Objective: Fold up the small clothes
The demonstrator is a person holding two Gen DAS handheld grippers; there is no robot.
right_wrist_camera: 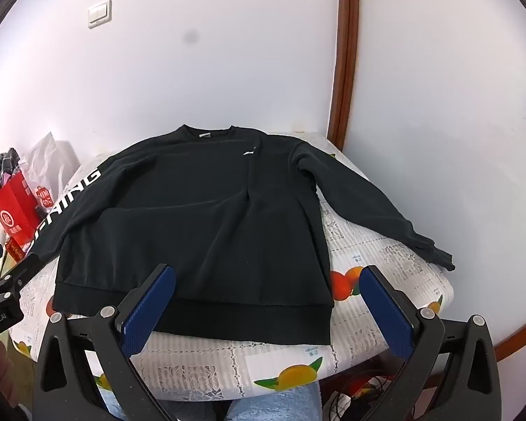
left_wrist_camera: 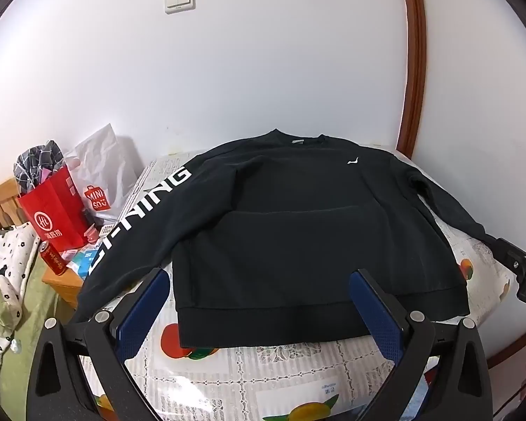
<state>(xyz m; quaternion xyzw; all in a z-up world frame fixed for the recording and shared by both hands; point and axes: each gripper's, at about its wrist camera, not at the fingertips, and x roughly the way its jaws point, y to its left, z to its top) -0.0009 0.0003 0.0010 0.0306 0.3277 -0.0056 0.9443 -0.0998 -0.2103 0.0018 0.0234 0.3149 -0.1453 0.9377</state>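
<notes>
A black long-sleeved sweatshirt (left_wrist_camera: 298,231) lies flat, front up, on the table, collar toward the wall and hem toward me. It also shows in the right wrist view (right_wrist_camera: 200,217). Its left sleeve with white lettering (left_wrist_camera: 140,217) hangs over the table's left edge. Its right sleeve (right_wrist_camera: 368,210) lies spread toward the right edge. My left gripper (left_wrist_camera: 259,280) is open and empty, above the hem's left part. My right gripper (right_wrist_camera: 268,277) is open and empty, above the hem's right corner. Each gripper shows at the edge of the other's view.
The table (left_wrist_camera: 249,368) has a lace and fruit-print cover and stands against a white wall. To the left stand a red bag (left_wrist_camera: 52,217), a white bag (left_wrist_camera: 98,175), a red can (left_wrist_camera: 54,259) and bedding (left_wrist_camera: 7,280). A brown door frame (right_wrist_camera: 345,56) rises at the right.
</notes>
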